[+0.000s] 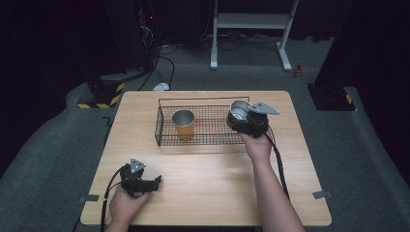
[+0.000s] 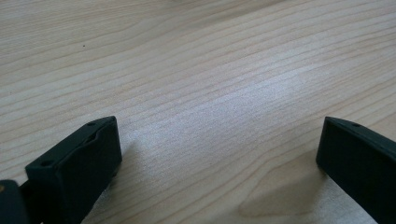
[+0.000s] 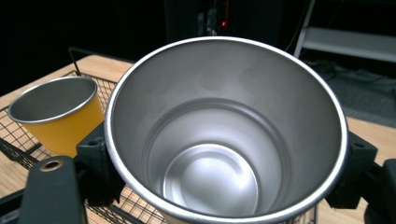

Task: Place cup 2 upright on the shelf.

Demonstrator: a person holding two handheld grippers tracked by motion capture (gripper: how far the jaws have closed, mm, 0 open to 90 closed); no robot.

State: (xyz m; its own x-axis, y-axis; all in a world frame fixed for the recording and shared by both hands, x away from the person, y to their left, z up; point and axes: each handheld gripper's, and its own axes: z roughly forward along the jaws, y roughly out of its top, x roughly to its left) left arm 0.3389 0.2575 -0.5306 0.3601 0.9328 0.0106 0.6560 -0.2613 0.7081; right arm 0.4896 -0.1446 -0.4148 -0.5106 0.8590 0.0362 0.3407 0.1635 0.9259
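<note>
A black wire basket (image 1: 164, 140) stands at the middle back of the wooden table (image 1: 208, 188). Inside its left part stands an upright yellow cup (image 1: 183, 124) with a steel inside; the same yellow cup (image 3: 58, 116) appears at left in the right gripper view. My right gripper (image 1: 240, 116) is shut on a silver steel cup (image 1: 238, 109), held over the basket's right end. The silver cup (image 3: 224, 135) is empty, its mouth facing the camera, with a jaw at each side. My left gripper (image 1: 153, 182) rests low over the table's near left, open, nothing between its fingers (image 2: 74, 163).
Bare wood (image 2: 210, 93) lies under the left gripper. Beyond the table's far edge are a white stand frame (image 1: 251, 21), cables on the grey floor, and a yellow-and-black striped base (image 1: 104, 94) at the back left.
</note>
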